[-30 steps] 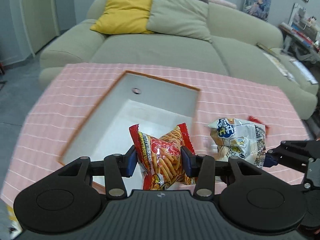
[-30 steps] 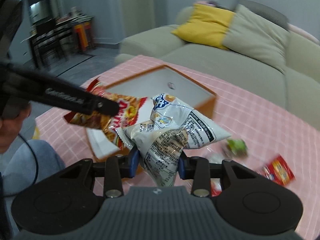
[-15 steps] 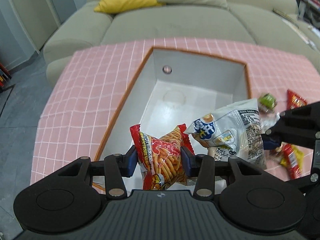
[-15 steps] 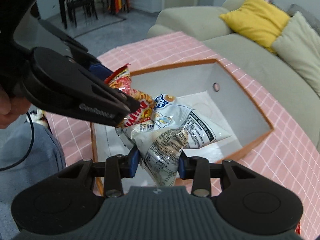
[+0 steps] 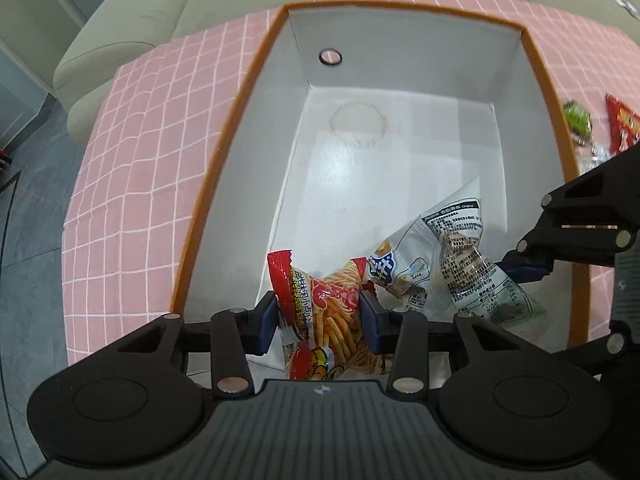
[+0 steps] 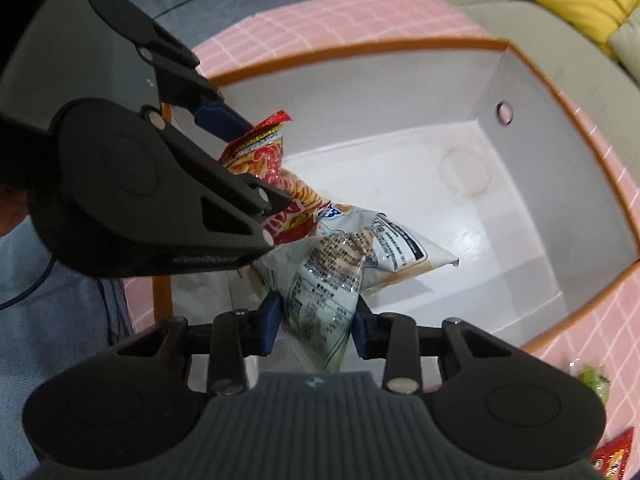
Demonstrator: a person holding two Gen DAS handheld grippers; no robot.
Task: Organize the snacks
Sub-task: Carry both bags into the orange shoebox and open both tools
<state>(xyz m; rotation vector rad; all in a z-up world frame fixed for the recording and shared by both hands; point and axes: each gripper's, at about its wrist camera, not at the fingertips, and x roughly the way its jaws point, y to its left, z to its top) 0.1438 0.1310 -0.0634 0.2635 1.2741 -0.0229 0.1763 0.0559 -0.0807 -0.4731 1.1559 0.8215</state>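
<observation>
Now the left hand-held gripper (image 5: 320,316), closing, grasps a red snack bag (image 5: 328,320) over the box (image 5: 400,160); the right hand-held gripper (image 6: 316,326) grasps a white snack bag (image 6: 332,280).

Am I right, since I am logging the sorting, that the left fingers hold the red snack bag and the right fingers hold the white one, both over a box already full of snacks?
Not quite. The box is empty, as the left wrist view shows. The left gripper does hold the red snack bag, its fingers closing further on it, and the right gripper the white one, both over the box.

Both wrist cameras look steeply down, close up, into the same white box (image 5: 400,152) (image 6: 500,208), from its near edge.
</observation>
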